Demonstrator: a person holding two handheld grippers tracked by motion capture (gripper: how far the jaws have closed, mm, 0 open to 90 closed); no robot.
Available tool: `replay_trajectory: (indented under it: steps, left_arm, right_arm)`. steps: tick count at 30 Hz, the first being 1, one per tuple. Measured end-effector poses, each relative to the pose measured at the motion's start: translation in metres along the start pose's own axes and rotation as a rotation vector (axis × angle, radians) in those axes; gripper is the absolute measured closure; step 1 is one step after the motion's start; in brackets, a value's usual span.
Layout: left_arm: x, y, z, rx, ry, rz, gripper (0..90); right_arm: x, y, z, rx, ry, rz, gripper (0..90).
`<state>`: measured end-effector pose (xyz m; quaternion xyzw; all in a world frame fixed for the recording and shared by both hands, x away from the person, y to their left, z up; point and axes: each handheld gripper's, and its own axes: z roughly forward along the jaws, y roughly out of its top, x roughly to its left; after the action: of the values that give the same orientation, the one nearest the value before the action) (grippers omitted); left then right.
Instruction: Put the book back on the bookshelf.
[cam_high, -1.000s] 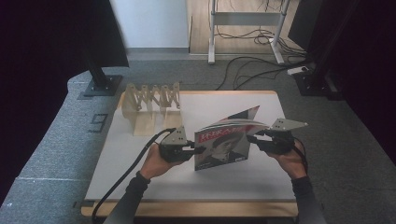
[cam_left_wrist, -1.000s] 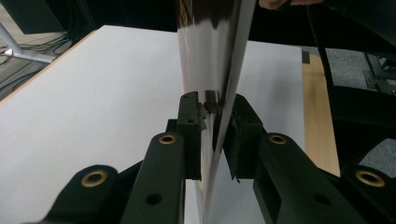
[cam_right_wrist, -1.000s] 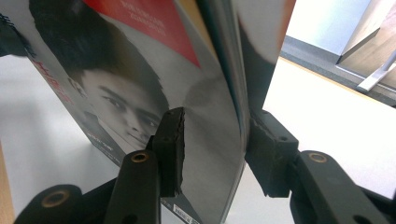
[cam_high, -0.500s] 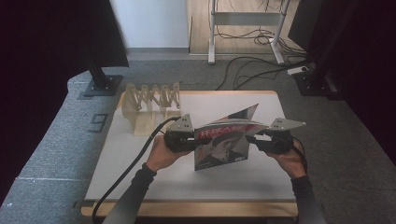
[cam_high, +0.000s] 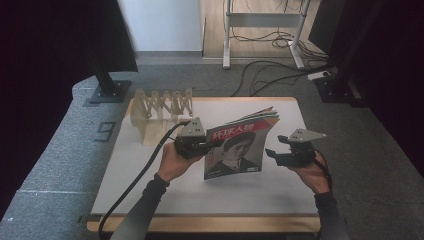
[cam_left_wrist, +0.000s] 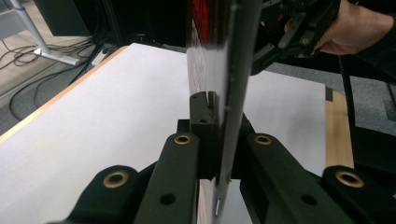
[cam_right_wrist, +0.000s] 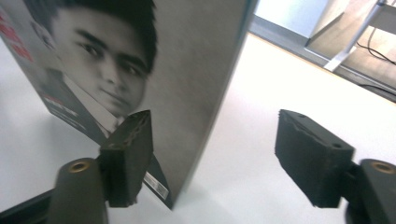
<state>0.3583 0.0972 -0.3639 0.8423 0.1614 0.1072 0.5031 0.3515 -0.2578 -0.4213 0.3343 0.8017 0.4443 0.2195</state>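
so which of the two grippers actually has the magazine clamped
The left gripper: its jaws are shut on the magazine at its spine edge. The right gripper sits apart from the opposite edge, its jaws having just opened, pressing nothing.

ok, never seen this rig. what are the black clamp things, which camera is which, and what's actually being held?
No robot arm here: a person holds a two-jaw gripper in each hand. The high view looks down on the white table from the person's side. The other two views come from cameras riding on the grippers, looking along their black jaws.

The left gripper is shut on the left edge of a magazine, holding it upright; in the left gripper view the magazine runs edge-on between the pads. The right gripper has just been opening; in its own view its jaws stand apart around the magazine's free edge, neither pad pressing on it.

Also on the table: a pale wooden folding rack at the far left.
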Motion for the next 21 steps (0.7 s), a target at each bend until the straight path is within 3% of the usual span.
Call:
replay_trajectory:
  steps: [9, 21]
  left_arm:
    - [0.004, 0.002, -0.012, 0.008, 0.007, -0.012, 86.9]
    - [0.016, 0.0, -0.044, 0.003, 0.065, -0.061, 87.0]
  right_arm:
    - [0.0, -0.013, 0.006, 0.046, -0.023, 0.019, 17.3]
    - [0.004, -0.037, 0.018, 0.102, -0.074, 0.068, 12.2]
